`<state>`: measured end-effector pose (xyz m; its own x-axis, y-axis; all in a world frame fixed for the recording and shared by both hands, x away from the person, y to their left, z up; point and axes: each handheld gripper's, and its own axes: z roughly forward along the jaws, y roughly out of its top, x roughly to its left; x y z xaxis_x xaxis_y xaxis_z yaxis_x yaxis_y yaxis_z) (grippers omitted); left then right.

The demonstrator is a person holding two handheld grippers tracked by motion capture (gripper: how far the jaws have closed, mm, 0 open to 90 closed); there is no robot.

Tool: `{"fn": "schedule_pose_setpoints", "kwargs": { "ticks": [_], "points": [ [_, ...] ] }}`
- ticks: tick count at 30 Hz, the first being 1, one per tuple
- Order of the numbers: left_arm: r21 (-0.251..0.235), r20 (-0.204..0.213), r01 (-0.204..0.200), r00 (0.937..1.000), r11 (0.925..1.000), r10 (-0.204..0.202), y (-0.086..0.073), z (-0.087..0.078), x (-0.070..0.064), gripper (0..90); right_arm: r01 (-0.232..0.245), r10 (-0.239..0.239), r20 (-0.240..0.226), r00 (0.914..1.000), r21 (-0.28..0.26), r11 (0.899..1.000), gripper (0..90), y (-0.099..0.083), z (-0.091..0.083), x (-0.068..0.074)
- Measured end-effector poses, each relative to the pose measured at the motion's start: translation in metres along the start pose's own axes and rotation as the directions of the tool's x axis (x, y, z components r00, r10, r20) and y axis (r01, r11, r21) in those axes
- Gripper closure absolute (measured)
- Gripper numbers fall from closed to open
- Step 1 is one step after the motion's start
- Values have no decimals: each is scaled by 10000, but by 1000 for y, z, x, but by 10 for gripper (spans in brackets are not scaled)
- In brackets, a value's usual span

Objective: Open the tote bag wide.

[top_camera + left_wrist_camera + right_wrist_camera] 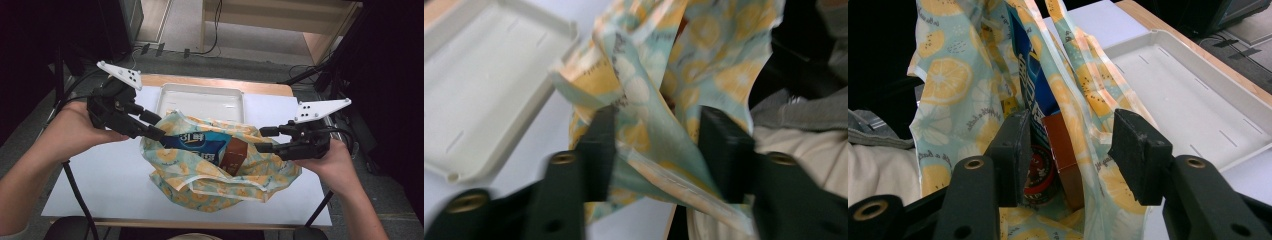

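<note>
Both grippers' fingers (pixel 1008 150) stand parted, straddling folds of the lemon-print bag (pixel 220 180), left (pixel 656 155) and right (pixel 1068 155).

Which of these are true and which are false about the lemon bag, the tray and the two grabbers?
1. The lemon-print bag lies on the white table. True.
2. The white tray is full of snacks. False: it is empty.
3. A blue packet sits inside the bag. True.
4. The left gripper is far from the bag. False: bag cloth lies between its jaws.
5. The right gripper reaches for the tray. False: it is at the bag's opening.
</note>
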<state>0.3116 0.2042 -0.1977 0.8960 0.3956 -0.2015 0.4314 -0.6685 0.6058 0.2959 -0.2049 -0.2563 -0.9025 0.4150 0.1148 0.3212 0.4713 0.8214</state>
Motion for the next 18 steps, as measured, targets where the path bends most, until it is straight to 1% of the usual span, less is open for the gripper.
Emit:
{"fn": "schedule_pose_setpoints", "kwargs": {
  "ticks": [1, 2, 3, 4, 5, 6, 7, 11, 12, 13, 14, 15, 17, 18],
  "points": [
    [90, -90, 33, 10000, 10000, -32, -3, 2, 1, 604, 0, 0, 0, 10000, 0, 10000, 516, 0, 0, 0],
    [203, -195, -37, 9998, 9998, 41, -5, 3, 3, 745, -43, 43, 93, 9999, 26, 10000, 517, -3, -1, 1],
    [206, -239, -61, 9997, 9998, 66, -8, 3, 4, 745, -43, 43, 93, 9999, 26, 10000, 517, -3, -1, 1],
    [195, -276, -56, 9996, 9998, 61, -9, 1, 5, 846, -27, 25, 240, 9997, 53, 10000, 525, -6, -3, 2],
    [163, -345, -57, 9994, 9999, 62, -11, -1, 5, 846, -27, 25, 240, 9997, 53, 10000, 525, -6, -3, 2],
    [75, -458, -65, 9989, 10000, 69, -14, -5, 7, 893, -61, 58, 346, 9994, 96, 9999, 544, -10, -6, 3],
    [75, -458, -65, 9989, 10000, 69, -14, -5, 7, 899, -61, 58, 346, 9994, 96, 9999, 544, -10, -6, 3],
    [-32, -669, 8, 9978, 10000, -11, -21, -11, 11, 900, -67, 51, 511, 9987, 318, 9995, 645, -19, -6, 5],
    [-127, -729, 69, 9973, 9999, -78, -23, -13, 12, 900, -68, 47, 571, 9984, 369, 9993, 695, -20, -6, 6],
    [-232, -745, 124, 9971, 9997, -141, -25, -15, 14, 900, -99, 74, 589, 9982, 420, 9991, 718, -22, -7, 6],
    [-312, -743, 182, 9970, 9993, -204, -27, -18, 17, 900, -120, 96, 613, 9981, 397, 9991, 775, -23, -7, 6],
    [-358, -739, 232, 9969, 9991, -258, -29, -19, 18, 900, -101, 77, 553, 9984, 431, 9990, 797, -23, -7, 6],
    [-478, -745, 365, 9964, 9982, -400, -32, -20, 22, 900, -67, 44, 589, 9983, 393, 9992, 844, -22, -6, 7],
    [-554, -801, 456, 9955, 9974, -499, -34, -21, 25, 900, -33, 6, 757, 9971, 362, 9993, 847, -20, -5, 6]
  ]
}}
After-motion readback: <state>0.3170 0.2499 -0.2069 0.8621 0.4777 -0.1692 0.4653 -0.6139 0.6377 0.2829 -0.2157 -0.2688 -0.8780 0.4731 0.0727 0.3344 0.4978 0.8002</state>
